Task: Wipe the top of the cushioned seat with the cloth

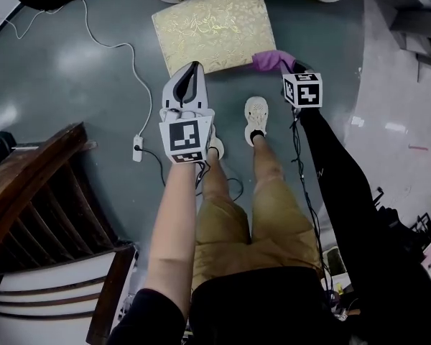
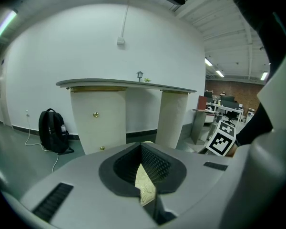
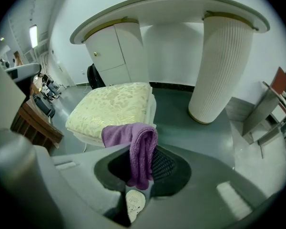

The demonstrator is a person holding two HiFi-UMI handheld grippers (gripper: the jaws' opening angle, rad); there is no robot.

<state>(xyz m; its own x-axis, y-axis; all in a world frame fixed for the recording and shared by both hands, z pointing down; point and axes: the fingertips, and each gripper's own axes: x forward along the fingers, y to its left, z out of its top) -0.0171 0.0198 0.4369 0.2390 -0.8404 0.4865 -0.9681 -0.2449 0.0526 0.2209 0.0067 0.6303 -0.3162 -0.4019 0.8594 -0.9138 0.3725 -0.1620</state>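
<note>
**Directly ahead: seat beyond the cloth-bearing claw**

The right claw point(image 3: 144, 178) is closed on the purple cloth point(image 3: 139, 151), which is draped over its jaws at the near right corner of the cushioned seat point(image 3: 114, 106). The seat top is seen spreading ahead and to the left of that claw. The left claw point(image 1: 193, 69) is held shut, empty, over the seat's near edge. A leftward, forward sweep by the right claw is judged to be called for.

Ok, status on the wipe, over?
Left claw shut, empty, over near edge of seat. Right claw shut on purple cloth at seat's near right corner. Nothing on seat top.
</note>
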